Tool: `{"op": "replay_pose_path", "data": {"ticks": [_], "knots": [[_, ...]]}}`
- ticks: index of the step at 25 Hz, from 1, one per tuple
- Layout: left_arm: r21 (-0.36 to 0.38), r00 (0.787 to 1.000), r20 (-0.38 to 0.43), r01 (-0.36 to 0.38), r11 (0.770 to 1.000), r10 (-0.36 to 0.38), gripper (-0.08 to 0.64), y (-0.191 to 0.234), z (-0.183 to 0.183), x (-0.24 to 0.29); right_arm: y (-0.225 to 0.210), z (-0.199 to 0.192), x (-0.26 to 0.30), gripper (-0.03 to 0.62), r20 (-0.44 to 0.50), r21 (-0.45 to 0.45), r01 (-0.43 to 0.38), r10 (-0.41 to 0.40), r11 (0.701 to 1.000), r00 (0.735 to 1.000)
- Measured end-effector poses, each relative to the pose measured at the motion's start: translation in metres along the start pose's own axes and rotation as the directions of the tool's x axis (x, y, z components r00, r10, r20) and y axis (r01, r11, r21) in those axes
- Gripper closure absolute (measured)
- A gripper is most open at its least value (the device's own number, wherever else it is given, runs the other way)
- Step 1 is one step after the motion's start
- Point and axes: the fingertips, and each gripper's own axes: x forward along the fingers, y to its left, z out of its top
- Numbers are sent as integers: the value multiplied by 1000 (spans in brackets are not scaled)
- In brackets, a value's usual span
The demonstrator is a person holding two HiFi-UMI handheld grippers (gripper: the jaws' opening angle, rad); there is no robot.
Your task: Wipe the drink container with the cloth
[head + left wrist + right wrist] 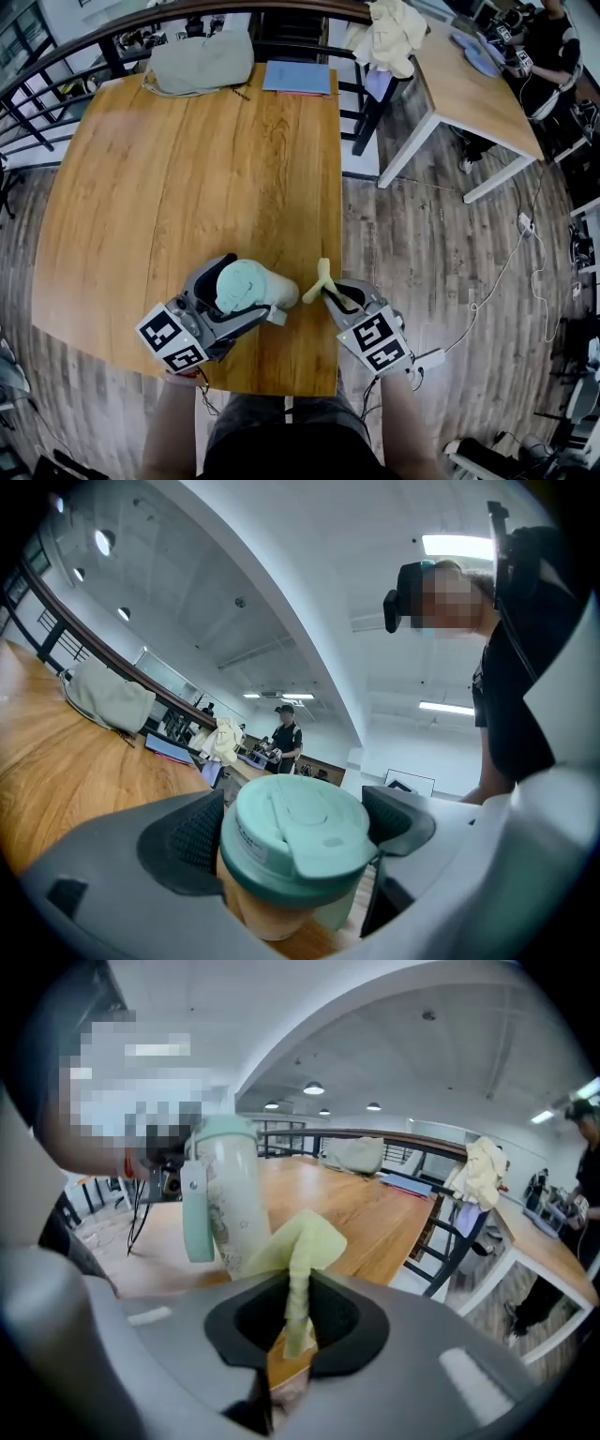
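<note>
A cream drink container [262,286] with a mint-green lid [298,834] lies tilted over the near table edge, my left gripper [239,298] shut on it just below the lid. In the right gripper view the container [230,1208] stands upright at left, its mint strap hanging down. My right gripper [328,292] is shut on a pale yellow-green cloth [321,279]. The cloth [298,1269] is pinched into a twisted strip between the jaws, and its free end fans out against the container's side.
The wooden table [187,178] carries a grey bag [202,61] and a blue folder [297,77] at its far edge. A white-legged table [469,89] stands to the right, with a chair draped in cloth [389,37] between them. A person stands far off.
</note>
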Motion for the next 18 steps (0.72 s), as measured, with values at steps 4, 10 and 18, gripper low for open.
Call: {"op": "replay_pose_path", "data": {"ticks": [4, 10, 18], "knots": [[32, 1000, -29, -2, 999, 3, 101, -6, -2, 10, -13, 15, -22, 546, 99, 114, 45, -56, 992, 994], [81, 997, -72, -28, 996, 34, 101, -13, -5, 30, -26, 43, -45, 546, 229, 334, 75, -159, 940, 960], [210, 990, -132, -19, 978, 48, 101, -37, -23, 56, -27, 76, -68, 546, 311, 351, 130, -247, 927, 918]]}}
